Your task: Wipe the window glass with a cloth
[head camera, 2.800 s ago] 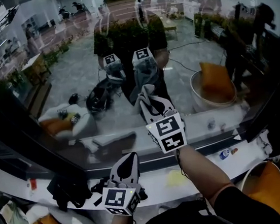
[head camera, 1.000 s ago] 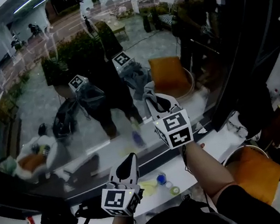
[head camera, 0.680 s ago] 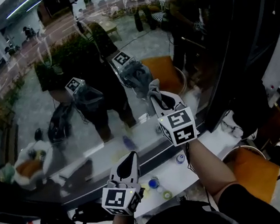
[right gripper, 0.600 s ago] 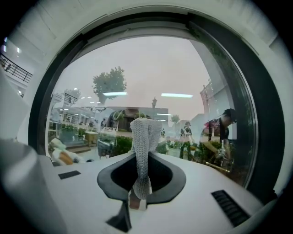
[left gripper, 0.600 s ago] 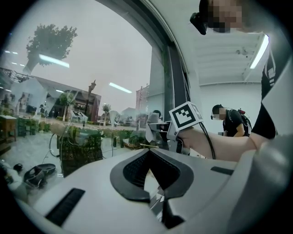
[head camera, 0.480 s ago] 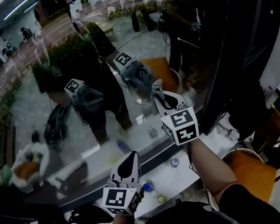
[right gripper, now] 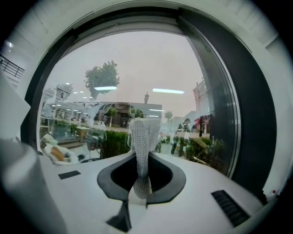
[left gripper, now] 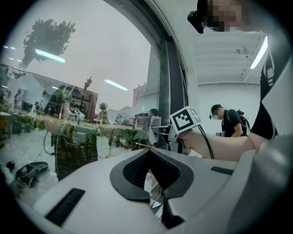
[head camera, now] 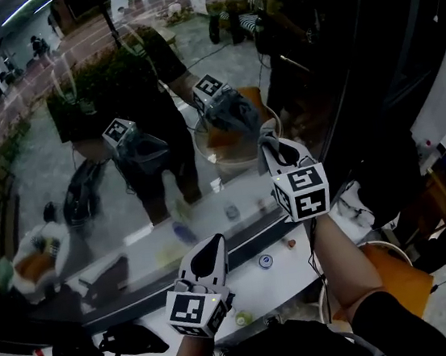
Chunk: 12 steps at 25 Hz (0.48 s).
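The window glass [head camera: 81, 151] fills the upper left of the head view and mirrors both grippers. My right gripper [head camera: 270, 144] is raised against the pane near its right frame, shut on a white knitted cloth [head camera: 266, 136]. In the right gripper view the cloth [right gripper: 143, 146] stands up between the jaws in front of the glass [right gripper: 137, 68]. My left gripper [head camera: 213, 245] hangs lower over the sill, shut with nothing in it. The left gripper view shows its own jaws [left gripper: 151, 180] together, and beyond them the right gripper's marker cube [left gripper: 185, 119] and the cloth [left gripper: 154, 129].
A white sill [head camera: 300, 265] runs under the window with a few small caps and bottles [head camera: 265, 261] and a black object [head camera: 130, 340] at the left. A dark window frame post [head camera: 356, 74] stands right of the pane. An orange seat [head camera: 394, 273] sits lower right.
My right gripper has slid the cloth to the right along the glass, closer to the dark frame post. The left gripper has stayed low by the sill.
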### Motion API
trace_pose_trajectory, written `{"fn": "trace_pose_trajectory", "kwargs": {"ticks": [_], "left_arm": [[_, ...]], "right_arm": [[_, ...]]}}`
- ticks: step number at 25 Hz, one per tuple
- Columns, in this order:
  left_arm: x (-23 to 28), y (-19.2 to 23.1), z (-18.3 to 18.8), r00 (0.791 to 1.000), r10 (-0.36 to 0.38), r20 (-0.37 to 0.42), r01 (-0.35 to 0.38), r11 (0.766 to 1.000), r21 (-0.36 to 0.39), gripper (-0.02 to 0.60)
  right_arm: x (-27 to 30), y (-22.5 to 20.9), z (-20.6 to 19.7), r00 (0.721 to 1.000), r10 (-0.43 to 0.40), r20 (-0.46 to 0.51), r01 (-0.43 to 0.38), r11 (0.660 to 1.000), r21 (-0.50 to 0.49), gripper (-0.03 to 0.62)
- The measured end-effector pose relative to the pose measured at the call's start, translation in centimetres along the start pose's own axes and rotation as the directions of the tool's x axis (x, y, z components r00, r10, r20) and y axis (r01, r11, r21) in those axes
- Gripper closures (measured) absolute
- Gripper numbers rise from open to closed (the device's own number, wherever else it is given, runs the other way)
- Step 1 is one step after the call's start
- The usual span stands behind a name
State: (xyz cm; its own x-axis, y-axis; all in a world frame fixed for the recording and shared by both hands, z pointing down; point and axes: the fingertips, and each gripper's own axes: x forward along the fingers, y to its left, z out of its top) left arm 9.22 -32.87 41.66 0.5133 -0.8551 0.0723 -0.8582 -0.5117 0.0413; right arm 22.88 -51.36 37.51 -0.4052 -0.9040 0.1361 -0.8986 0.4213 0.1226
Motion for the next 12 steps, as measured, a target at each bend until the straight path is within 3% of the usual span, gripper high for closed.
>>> {"fn": "trace_pose_trajectory", "kwargs": {"ticks": [12], "left_arm": [[-0.6,1.1,0.2,1.000,0.014,-0.004,-0.014,1.000,0.000,0.574]], "right_arm": [[0.1,-0.5,-0.3,0.999,-0.034,0.003,0.034,0.999,0.002,0.542]]}}
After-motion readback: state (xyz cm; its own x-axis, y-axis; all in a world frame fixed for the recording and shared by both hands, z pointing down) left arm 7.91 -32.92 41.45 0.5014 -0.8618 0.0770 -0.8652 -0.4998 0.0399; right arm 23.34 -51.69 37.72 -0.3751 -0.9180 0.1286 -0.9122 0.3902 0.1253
